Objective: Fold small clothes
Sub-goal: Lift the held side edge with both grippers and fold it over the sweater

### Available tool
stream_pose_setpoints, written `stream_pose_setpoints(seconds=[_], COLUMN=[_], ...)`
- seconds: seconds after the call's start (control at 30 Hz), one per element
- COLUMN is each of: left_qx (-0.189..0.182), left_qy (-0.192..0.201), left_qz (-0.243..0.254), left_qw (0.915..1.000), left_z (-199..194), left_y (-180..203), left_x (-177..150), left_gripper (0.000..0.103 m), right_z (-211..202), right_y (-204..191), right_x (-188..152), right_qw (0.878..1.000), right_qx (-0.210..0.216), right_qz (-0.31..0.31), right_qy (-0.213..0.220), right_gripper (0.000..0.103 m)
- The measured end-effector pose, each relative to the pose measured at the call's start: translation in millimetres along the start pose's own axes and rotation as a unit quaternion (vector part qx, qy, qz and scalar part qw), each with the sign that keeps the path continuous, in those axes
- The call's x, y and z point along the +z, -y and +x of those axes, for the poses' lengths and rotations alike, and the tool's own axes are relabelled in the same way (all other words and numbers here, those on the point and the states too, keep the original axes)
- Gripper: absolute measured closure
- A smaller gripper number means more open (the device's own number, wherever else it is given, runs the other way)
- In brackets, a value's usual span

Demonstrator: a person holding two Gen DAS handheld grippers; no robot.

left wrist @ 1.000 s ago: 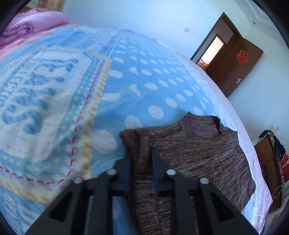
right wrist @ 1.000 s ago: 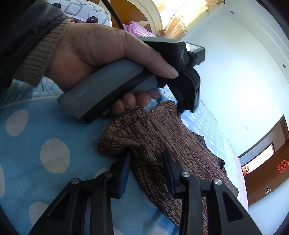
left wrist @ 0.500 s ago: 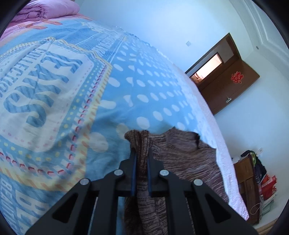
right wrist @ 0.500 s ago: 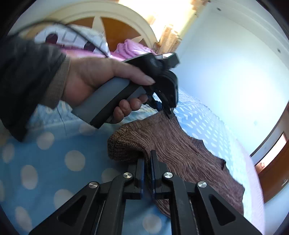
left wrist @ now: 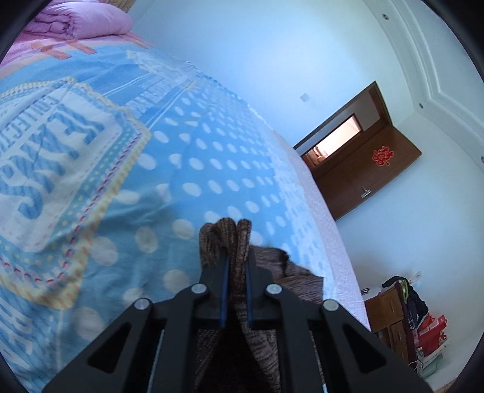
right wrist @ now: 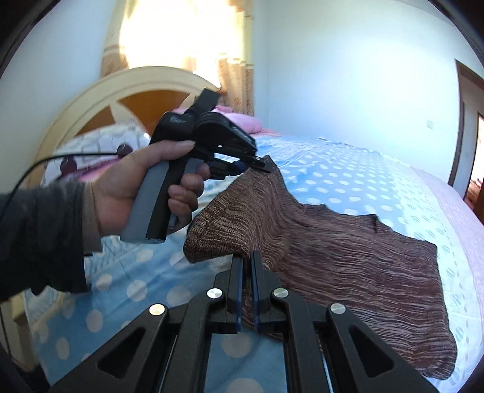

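Note:
A small brown knit sweater (right wrist: pixel 348 251) lies partly on the blue dotted bedspread (right wrist: pixel 348 178), its near edge lifted. My left gripper (left wrist: pixel 236 257) is shut on one bunched corner of the sweater (left wrist: pixel 225 235). It also shows in the right wrist view (right wrist: pixel 260 164), held by a hand and pinching the far corner. My right gripper (right wrist: pixel 247 257) is shut on the near corner of the same edge. The rest of the sweater hangs down toward the bed.
The bedspread (left wrist: pixel 211 169) has a white lettered panel (left wrist: pixel 51 169) on the left. Pink bedding (left wrist: pixel 78 21) and a headboard (right wrist: pixel 127 96) are at the bed's head. A brown door (left wrist: pixel 363 169) and a cluttered cabinet (left wrist: pixel 402 320) stand beyond the bed.
Both grippers closed on the sweater's corners about a second ago and have since lifted that edge up off the bed.

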State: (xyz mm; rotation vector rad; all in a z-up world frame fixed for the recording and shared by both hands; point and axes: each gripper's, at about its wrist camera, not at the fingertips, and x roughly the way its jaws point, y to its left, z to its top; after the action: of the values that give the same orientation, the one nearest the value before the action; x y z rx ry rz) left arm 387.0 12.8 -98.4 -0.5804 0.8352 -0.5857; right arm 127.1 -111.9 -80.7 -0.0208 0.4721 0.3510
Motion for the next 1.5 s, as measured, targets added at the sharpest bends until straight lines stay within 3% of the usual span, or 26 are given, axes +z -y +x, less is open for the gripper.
stream_pose_setpoints(seconds=[0.4, 0.63, 1.03, 1.1, 1.17, 1.3, 1.5], left_qx=[-0.045, -0.050, -0.009, -0.011, -0.013, -0.013, -0.012], left_qy=[-0.013, -0.051, -0.120, -0.124, -0.122, -0.124, -0.121], left_qz=[0.027, 0.069, 0.141, 0.160, 0.172, 0.175, 0.178], left_qw=[0.9985, 0.9951, 0.9826, 0.9793, 0.9774, 0.9767, 0.9766], left_z=[31.5, 79.7, 165.3, 165.7, 162.7, 158.4, 149.6], left_y=[85.4, 138.8, 192.9, 201.9, 206.9, 201.5, 193.5], left_x=[7.6, -5.9, -72.1, -76.7, -79.8, -74.0, -58.5], left_gripper=[0.094, 0.094, 0.094, 0.094, 0.094, 0.094, 0.094], right_z=[-41.2, -69.9, -87.2, -90.7, -92.4, -93.6, -47.2], right_y=[69.7, 108.3, 177.1, 181.2, 179.0, 163.0, 145.6], right_x=[-0.4, -23.9, -88.9, -94.5, -92.4, -71.2, -45.7], right_qw=[0.995, 0.987, 0.950, 0.943, 0.944, 0.964, 0.984], right_qx=[-0.007, -0.026, -0.071, -0.068, -0.050, -0.051, -0.029], right_qz=[0.094, 0.157, 0.303, 0.326, 0.327, 0.261, 0.174], right_qy=[0.032, 0.036, -0.009, 0.000, 0.006, 0.032, -0.019], right_gripper=[0.099, 0.099, 0.103, 0.094, 0.034, 0.031, 0.031])
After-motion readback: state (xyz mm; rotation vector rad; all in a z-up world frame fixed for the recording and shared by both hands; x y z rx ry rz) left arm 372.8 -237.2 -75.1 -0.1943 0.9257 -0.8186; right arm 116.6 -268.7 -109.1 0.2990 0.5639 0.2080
